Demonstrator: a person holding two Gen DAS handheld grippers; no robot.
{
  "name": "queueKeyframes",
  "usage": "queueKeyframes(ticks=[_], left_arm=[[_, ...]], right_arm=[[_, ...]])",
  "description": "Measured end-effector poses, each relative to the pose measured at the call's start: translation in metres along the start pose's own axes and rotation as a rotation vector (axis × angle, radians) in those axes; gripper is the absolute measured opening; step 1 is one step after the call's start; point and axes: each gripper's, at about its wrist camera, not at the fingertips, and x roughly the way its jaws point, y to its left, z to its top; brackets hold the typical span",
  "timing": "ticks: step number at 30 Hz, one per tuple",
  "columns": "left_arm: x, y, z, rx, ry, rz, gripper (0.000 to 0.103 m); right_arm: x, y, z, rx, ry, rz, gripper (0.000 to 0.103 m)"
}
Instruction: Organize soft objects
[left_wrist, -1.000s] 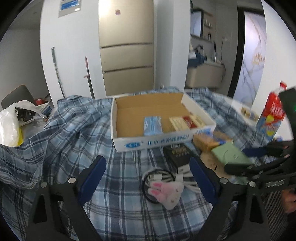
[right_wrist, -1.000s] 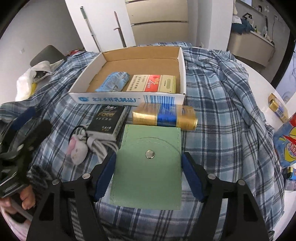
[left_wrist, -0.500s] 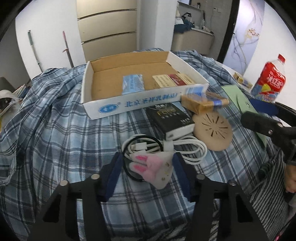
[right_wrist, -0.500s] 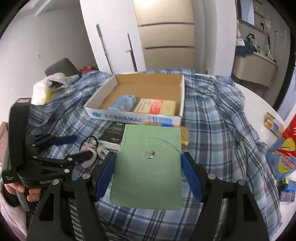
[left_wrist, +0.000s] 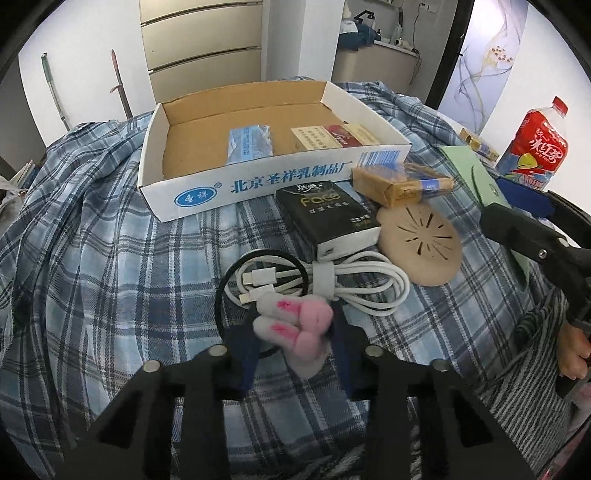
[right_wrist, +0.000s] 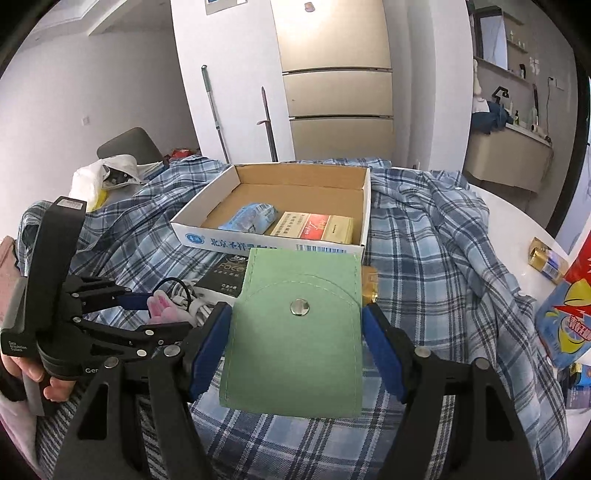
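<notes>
A pink and white bunny plush (left_wrist: 308, 319) lies on the plaid cloth beside a coiled white cable (left_wrist: 332, 280). My left gripper (left_wrist: 291, 328) has the plush between its blue pads; its jaws are closing and the pads press into it. From the right wrist view the left gripper (right_wrist: 147, 314) shows at the left with the plush (right_wrist: 162, 308) in it. My right gripper (right_wrist: 295, 325) is shut on a green snap pouch (right_wrist: 295, 339) and holds it above the cloth. Behind stands an open cardboard box (left_wrist: 258, 184) holding a blue tissue pack (left_wrist: 249, 142) and a red and cream pack (left_wrist: 332, 134).
In front of the box lie a black tissue pack (left_wrist: 328, 214), a gold and blue pack (left_wrist: 399, 182) and a tan slotted disc (left_wrist: 421, 247). A thin black ring lies under the cable. A red drink bottle (left_wrist: 532, 147) stands at the right. A person's hand (right_wrist: 48, 384) grips the left tool.
My left gripper came down over the plush and its jaws narrowed from wide apart onto it. My right gripper tilted upward with the green pouch still in it.
</notes>
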Motion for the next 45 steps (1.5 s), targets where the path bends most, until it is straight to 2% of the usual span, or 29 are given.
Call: queueKeyframes(ticks=[1,2,9,15,21,27,33,35,45], left_arm=[[-0.001,-0.001,0.000,0.002,-0.005,0.003,0.025],[-0.003,-0.001,-0.001,0.005,-0.013,0.003,0.024],[-0.022,-0.001,0.001,0.006,-0.094,-0.022,0.024],[-0.052,-0.002,0.002,0.026,-0.254,-0.031,0.024],[-0.071,-0.004,0.001,0.041,-0.352,-0.022,0.024],[-0.083,-0.011,-0.001,0.057,-0.389,0.017,0.024],[-0.115,-0.030,-0.003,0.073,-0.438,0.058,0.024],[-0.121,-0.035,0.002,0.074,-0.406,0.072,0.024],[-0.153,-0.039,0.036,0.046,-0.433,0.107,0.024]], right_arm=[[0.000,0.000,0.000,0.001,-0.001,0.000,0.071],[0.000,-0.001,0.000,0.002,-0.001,-0.001,0.071],[-0.001,-0.001,-0.001,0.005,-0.008,-0.003,0.071],[-0.008,-0.003,-0.002,0.012,-0.049,-0.001,0.071],[-0.016,-0.002,-0.001,0.004,-0.092,-0.001,0.071],[-0.022,0.001,0.000,-0.010,-0.120,-0.021,0.071],[-0.041,0.008,0.009,-0.043,-0.165,-0.038,0.071],[-0.049,0.010,0.014,-0.049,-0.185,-0.039,0.071],[-0.070,0.018,0.055,-0.064,-0.203,-0.068,0.071]])
